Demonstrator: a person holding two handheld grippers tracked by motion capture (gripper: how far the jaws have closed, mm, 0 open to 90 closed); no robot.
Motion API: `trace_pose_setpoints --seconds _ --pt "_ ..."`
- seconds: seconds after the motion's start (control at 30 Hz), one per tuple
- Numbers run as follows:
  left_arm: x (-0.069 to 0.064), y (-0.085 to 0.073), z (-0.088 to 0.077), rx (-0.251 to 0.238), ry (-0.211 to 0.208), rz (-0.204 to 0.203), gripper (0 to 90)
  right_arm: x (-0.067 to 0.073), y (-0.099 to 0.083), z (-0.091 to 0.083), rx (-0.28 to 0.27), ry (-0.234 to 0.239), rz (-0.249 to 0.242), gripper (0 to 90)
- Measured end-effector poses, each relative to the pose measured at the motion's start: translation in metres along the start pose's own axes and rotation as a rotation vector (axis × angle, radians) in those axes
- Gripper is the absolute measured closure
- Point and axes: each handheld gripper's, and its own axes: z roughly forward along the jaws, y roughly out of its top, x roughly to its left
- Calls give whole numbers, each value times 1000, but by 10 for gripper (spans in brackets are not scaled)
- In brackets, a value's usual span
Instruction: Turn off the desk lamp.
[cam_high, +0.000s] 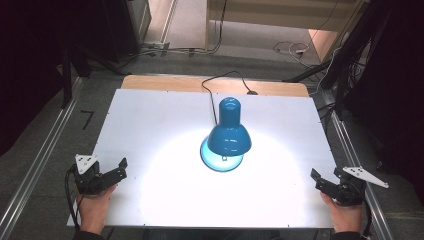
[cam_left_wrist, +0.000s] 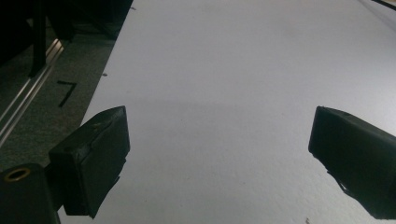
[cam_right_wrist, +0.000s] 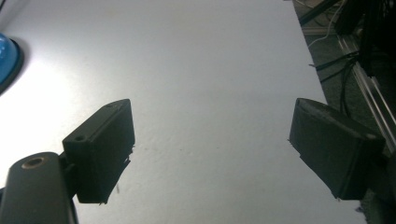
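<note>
1 blue desk lamp (cam_high: 228, 136) stands near the middle of the white table (cam_high: 150, 120), a little toward the far side, switched on: a bright pool of light spreads on the tabletop around and in front of it. Lamp parts counted: 1 domed shade, 1 round blue base (cam_high: 220, 161) under the shade, 1 black cord (cam_high: 220, 82) running from behind the lamp toward the table's far edge. In the right gripper view the base edge (cam_right_wrist: 8, 58) shows at the far left.

2 grippers, 1 per hand, both at the near edge of the table and well apart from the lamp. Left gripper (cam_high: 116, 171) sits at the near left corner, held by the left hand (cam_high: 95, 205), jaws spread wide, nothing between them; the left gripper view shows its 2 black jaws far apart over bare tabletop (cam_left_wrist: 219, 158). Right gripper (cam_high: 320, 181) sits at the near right corner in the right hand (cam_high: 345, 215), jaws also wide, nothing held; the right gripper view shows 2 jaws apart over bare white surface (cam_right_wrist: 210, 149).

1 grey 3-cornered plate on top of each gripper, 2 in all. 1 black mark like a 7 (cam_high: 87, 119) on the floor left of the table. Cables (cam_high: 290, 48) lie on the floor beyond the far edge.
</note>
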Motion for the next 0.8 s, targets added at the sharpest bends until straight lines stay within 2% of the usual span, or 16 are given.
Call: trace_pose_setpoints --seconds 0.2,0.23,0.33,0.8 --pt "-4 0 1 10 -4 22 58 16 4 -1 -24 45 -20 126" --pt "-4 0 1 11 -5 22 58 22 5 -1 -34 63 -29 127" --pt "-3 -1 1 15 -6 24 58 30 7 2 -29 78 -35 128" --pt "-4 -1 2 18 -2 32 58 56 11 17 -6 118 -74 128"
